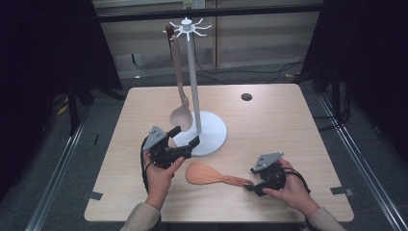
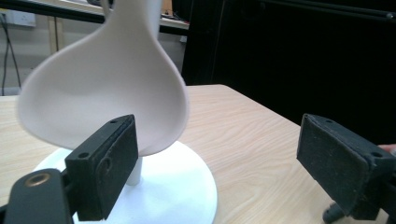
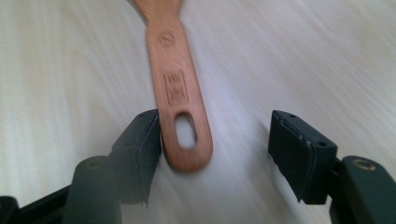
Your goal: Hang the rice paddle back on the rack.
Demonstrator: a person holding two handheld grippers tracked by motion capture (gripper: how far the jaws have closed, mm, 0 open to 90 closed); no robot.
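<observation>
A stamped mark on the wooden spatula [image 3: 180, 100] handle is unreadable; the handle lies on the surface between the open right gripper [image 3: 215, 140] pads, touching one.

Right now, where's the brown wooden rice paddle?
High view: brown wooden rice paddle lies flat on the table's near edge, handle end between the right gripper's open jaws.

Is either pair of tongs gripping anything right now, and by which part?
Nothing is held. The right tongs stand open around the hanging-hole end of the wooden spatula, which lies on the table. The left tongs are open by the pale spoon.
</observation>
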